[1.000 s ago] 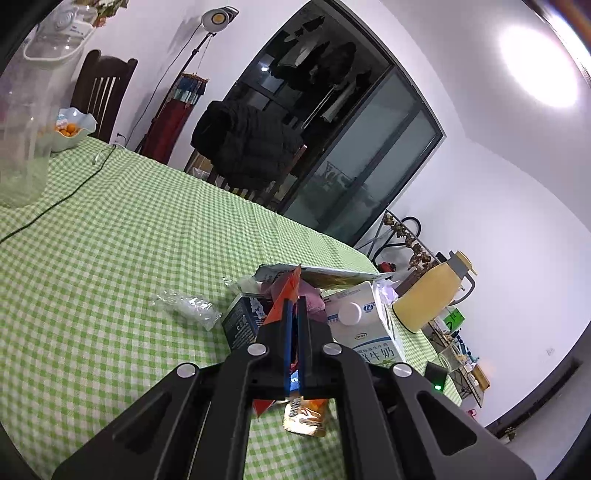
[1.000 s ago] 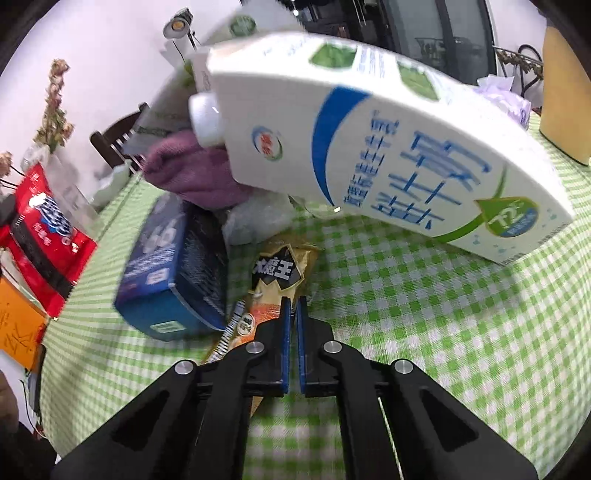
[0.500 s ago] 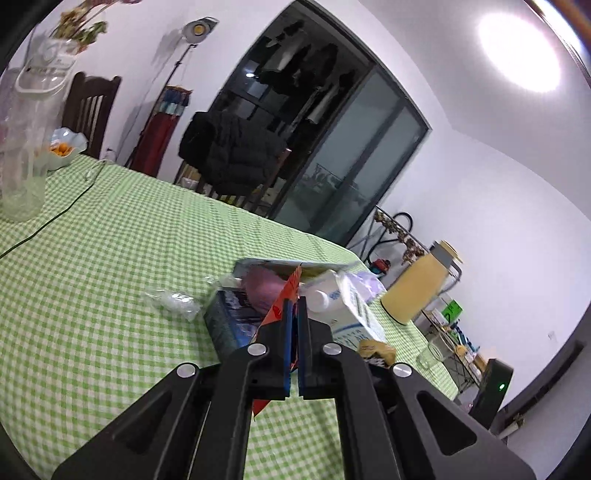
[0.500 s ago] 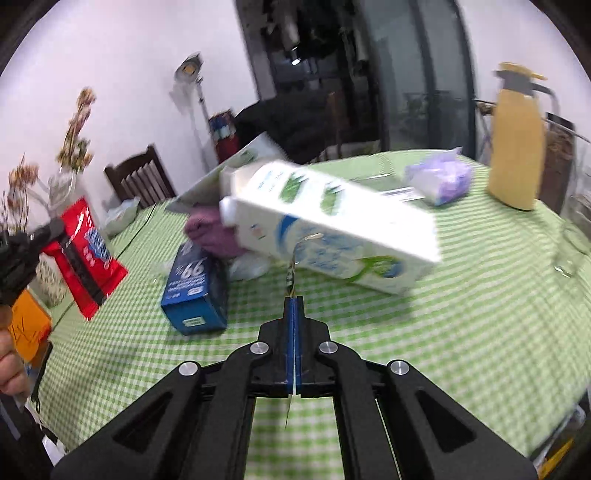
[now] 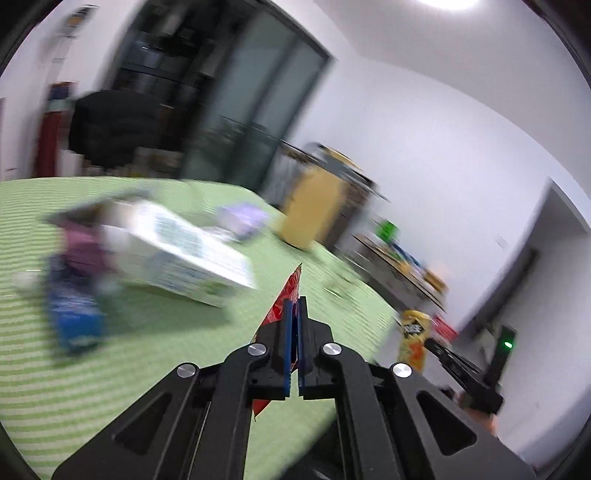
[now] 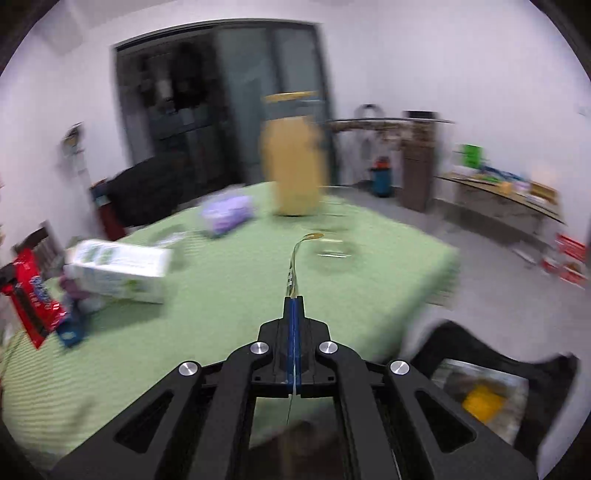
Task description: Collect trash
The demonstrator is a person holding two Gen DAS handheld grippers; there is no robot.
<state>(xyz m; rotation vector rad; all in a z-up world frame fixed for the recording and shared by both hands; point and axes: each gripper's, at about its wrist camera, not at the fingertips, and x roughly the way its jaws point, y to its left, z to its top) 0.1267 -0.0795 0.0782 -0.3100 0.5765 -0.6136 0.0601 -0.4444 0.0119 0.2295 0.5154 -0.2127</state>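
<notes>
Edge-on at frame centre, a thin yellow snack wrapper (image 6: 293, 264) stands pinched between the pressed-together jaws of the right gripper (image 6: 294, 301), its tip curling above the green checked tablecloth (image 6: 229, 295). Likewise, the left gripper (image 5: 294, 301) clamps a red wrapper (image 5: 284, 299). At left, blurred, lie a white milk carton (image 6: 122, 267) and blue box (image 5: 74, 317); a yellow jug (image 6: 293, 166) stands behind.

White walls (image 6: 388, 55), grey floor (image 6: 491, 266), ceiling light (image 5: 447, 3) overhead – both views motion-blurred. Dark glass sliding doors (image 6: 221, 103) behind a table with a green checked cloth (image 6: 229, 306); a dark coat (image 5: 110, 129) hangs over a chair on the far side. Cluttered low side table (image 6: 506, 195) along the right wall, brown cabinet (image 6: 417, 158) next to it.
</notes>
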